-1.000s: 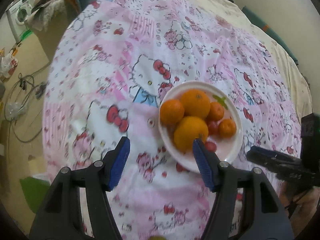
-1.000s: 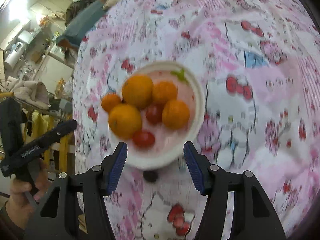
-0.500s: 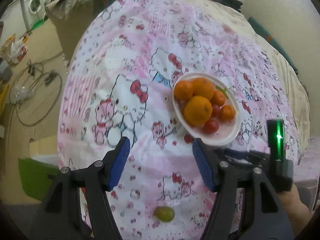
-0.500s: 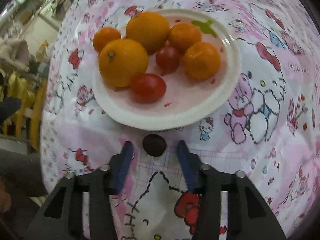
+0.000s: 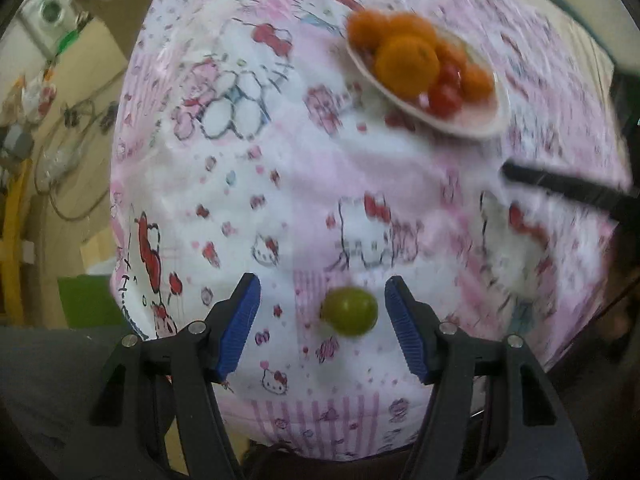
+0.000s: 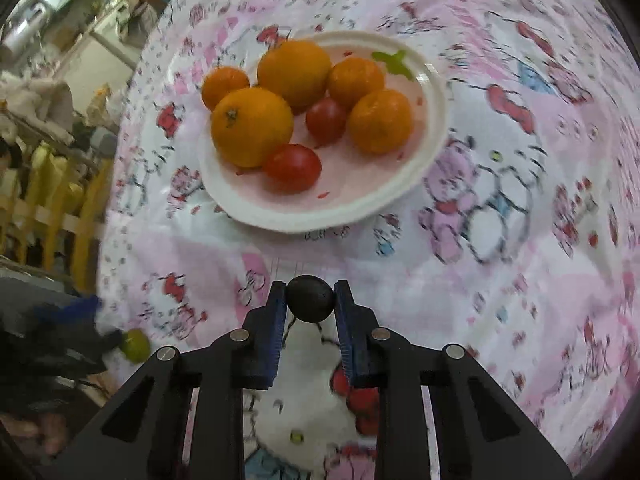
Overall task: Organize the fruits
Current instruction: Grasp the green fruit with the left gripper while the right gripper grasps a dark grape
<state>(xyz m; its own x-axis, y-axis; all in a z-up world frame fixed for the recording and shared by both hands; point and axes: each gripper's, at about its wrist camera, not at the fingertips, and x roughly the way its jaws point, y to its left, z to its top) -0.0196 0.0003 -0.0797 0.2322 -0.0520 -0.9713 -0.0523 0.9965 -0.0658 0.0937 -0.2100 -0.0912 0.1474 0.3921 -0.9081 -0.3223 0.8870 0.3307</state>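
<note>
A white plate [image 6: 430, 128] on the pink cartoon-print cloth holds several oranges [image 6: 252, 126] and two red tomatoes [image 6: 293, 167]; it also shows in the left wrist view [image 5: 490, 122]. My right gripper [image 6: 311, 300] is shut on a dark round fruit [image 6: 310, 298] just in front of the plate. My left gripper [image 5: 322, 314] is open around a green grape [image 5: 349, 311], which lies on the cloth between the fingers, nearer the right one. The grape also shows at the left of the right wrist view [image 6: 135, 345].
The cloth-covered table [image 5: 280, 184] ends close below my left gripper. Floor with cables [image 5: 68, 120] and a washing machine [image 5: 50, 10] lie to the left. A yellow rack [image 6: 48, 208] stands beyond the table's left edge in the right wrist view.
My left gripper has dropped back toward the near table edge and now has the green grape between its open fingers. My right gripper has closed on the dark fruit.
</note>
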